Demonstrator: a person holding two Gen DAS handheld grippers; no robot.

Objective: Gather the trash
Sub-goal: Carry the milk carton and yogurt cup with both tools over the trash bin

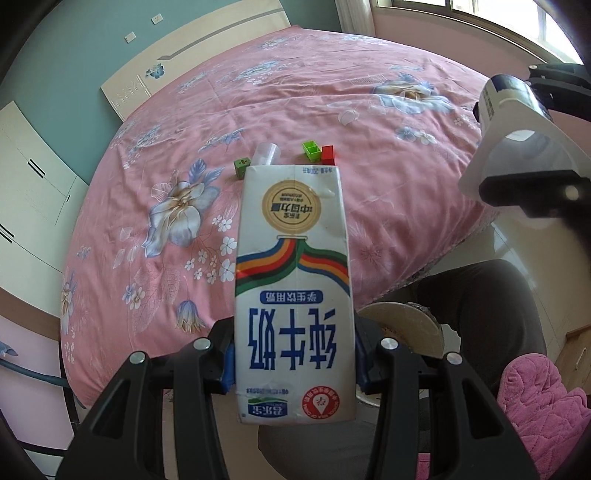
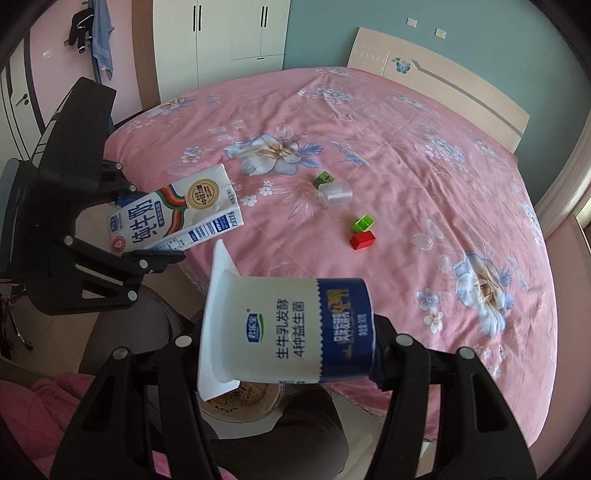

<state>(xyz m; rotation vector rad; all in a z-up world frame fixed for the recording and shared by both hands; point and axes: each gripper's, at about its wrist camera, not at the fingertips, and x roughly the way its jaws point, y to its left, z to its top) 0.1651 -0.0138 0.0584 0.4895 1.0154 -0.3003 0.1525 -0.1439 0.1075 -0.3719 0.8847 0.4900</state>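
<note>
My left gripper (image 1: 293, 363) is shut on a white milk carton (image 1: 293, 280) with a rainbow stripe, held in the air at the near edge of the pink bed (image 1: 332, 92). It also shows at the left of the right wrist view (image 2: 173, 218). My right gripper (image 2: 288, 354) is shut on a white and blue yogurt cup (image 2: 288, 328), held sideways above a round paper bowl (image 2: 240, 402) on the floor. The cup shows at the right of the left wrist view (image 1: 513, 125). A clear plastic cup (image 2: 334, 194) lies on the bed.
A green cube (image 2: 323, 180), an open green block (image 2: 364, 223) and a red block (image 2: 362, 240) lie on the bed (image 2: 406, 147). A pink slipper (image 1: 543, 402) and a dark-trousered leg (image 1: 491, 314) are beside the bowl (image 1: 402, 328). Wardrobes (image 2: 221, 33) stand behind.
</note>
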